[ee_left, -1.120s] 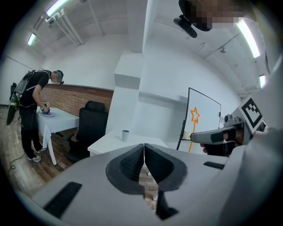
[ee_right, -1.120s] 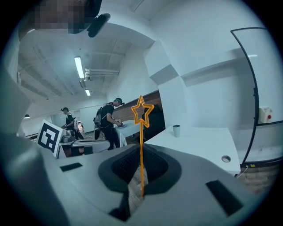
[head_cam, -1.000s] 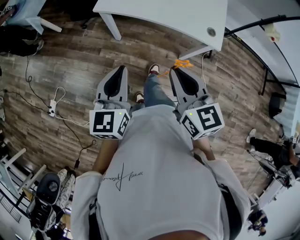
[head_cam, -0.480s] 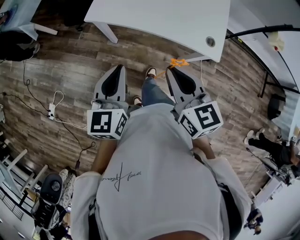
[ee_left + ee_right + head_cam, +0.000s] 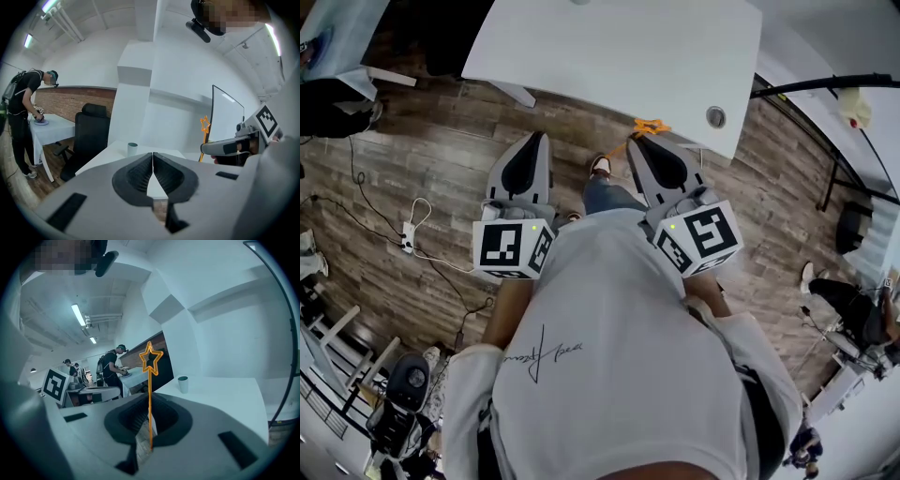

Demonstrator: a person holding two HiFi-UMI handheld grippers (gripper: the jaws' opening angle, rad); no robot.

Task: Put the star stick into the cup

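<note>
Two grippers point forward from the person's waist. The right gripper [image 5: 647, 141] has its jaws pinched narrow on the lower end of the star stick [image 5: 150, 390]. The stick rises straight up out of the jaws with its orange star on top, probably so that the free length can be lowered into the cup later. The left gripper [image 5: 541, 141] has its jaws pressed together with nothing between them; it looks to be merely carried alongside, level with the right one.

The cup [image 5: 183, 384] stands upright ahead of the right gripper, well apart from it and slightly to its right, so the carry toward it seems hardly begun. It sits on a bare white table [image 5: 628, 56] whose near edge lies just beyond both sets of jaws. Under them runs a wood-plank floor [image 5: 422, 150], with a power strip [image 5: 407, 225] and cables off the left gripper's outer side. Farther left stand a black office chair [image 5: 89, 136] and another person [image 5: 21, 122] at a second table.
</note>
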